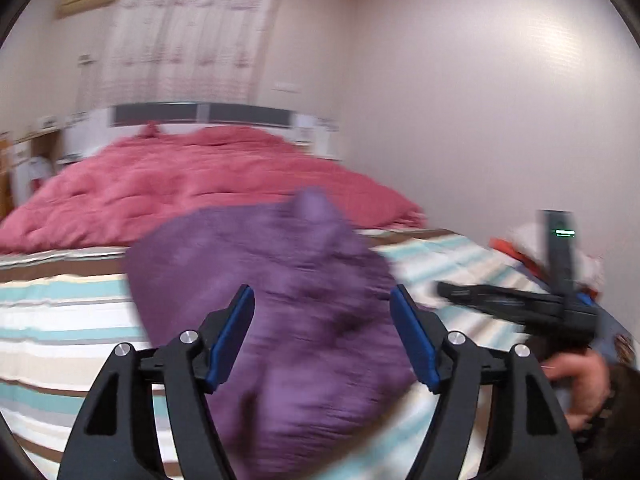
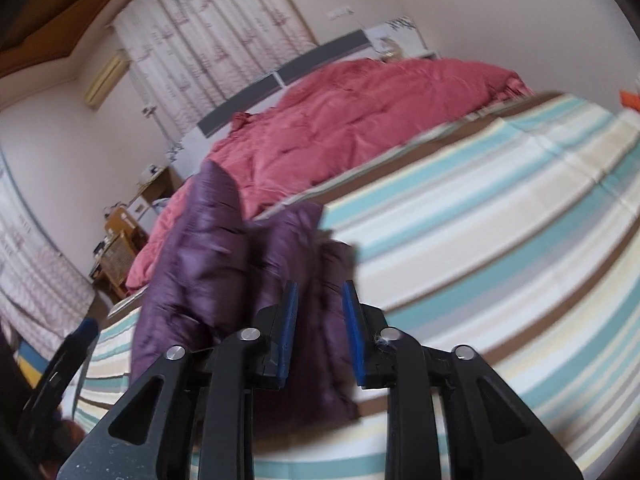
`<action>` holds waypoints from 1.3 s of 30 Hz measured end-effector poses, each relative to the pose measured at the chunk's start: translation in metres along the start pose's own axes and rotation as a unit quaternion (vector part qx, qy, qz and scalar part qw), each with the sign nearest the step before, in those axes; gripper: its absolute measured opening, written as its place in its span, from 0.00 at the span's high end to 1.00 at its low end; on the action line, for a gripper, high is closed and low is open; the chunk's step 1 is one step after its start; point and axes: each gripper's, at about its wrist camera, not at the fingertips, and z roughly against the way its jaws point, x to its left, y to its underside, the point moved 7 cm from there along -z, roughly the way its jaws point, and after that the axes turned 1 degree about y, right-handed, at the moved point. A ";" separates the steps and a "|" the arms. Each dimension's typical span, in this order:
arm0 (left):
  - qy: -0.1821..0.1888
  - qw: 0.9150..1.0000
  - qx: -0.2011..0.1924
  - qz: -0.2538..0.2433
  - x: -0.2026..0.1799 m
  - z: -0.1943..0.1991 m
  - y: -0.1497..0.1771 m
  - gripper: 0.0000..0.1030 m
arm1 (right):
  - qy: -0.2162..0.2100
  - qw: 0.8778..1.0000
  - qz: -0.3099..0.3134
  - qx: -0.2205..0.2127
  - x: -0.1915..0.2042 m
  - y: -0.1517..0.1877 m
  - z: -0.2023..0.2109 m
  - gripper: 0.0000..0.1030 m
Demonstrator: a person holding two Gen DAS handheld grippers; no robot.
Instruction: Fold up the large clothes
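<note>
**A:** Left wrist view: what is showing?

**B:** The left gripper is standing released at the bottom centre, its blue pads spread wide with nothing pressed between them. Behind the gap, a purple jacket is lying bunched on the striped sheet, blurred, one puffy peak poking up mid-frame.

**A:** And around it?

**B:** A pink duvet is piling up across the middle, with the headboard and a curtain above it. At lower right, the right gripper is showing side-on, a hand wrapping its handle.

**A:** Right wrist view?

**B:** The right gripper is sitting at bottom centre, jaws parted, narrower than the other pair, the pads clear of the cloth. The jacket is lying left of centre and running behind the gap, its shiny quilted folds rising toward the duvet.

**A:** The rest of the frame?

**B:** The sheet is filling the right side. The curtain is hanging at upper left beside an air conditioner, and part of the left gripper is edging in at lower left.
</note>
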 end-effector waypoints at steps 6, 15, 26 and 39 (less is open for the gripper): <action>-0.105 0.984 0.051 0.131 0.104 -0.038 0.004 0.35 | -0.034 0.999 0.031 -0.002 0.048 -0.034 -0.018 0.43; -0.078 0.992 0.094 0.038 0.063 -0.074 0.020 0.44 | -0.012 0.995 0.051 0.079 0.056 -0.018 -0.075 0.83; -0.058 0.989 0.128 -0.050 0.005 -0.090 0.032 0.43 | 0.038 0.995 0.007 0.091 -0.006 0.034 -0.086 0.84; -0.072 0.987 0.130 -0.054 0.001 -0.096 0.037 0.43 | 0.036 0.998 0.050 0.004 0.021 -0.012 -0.037 0.82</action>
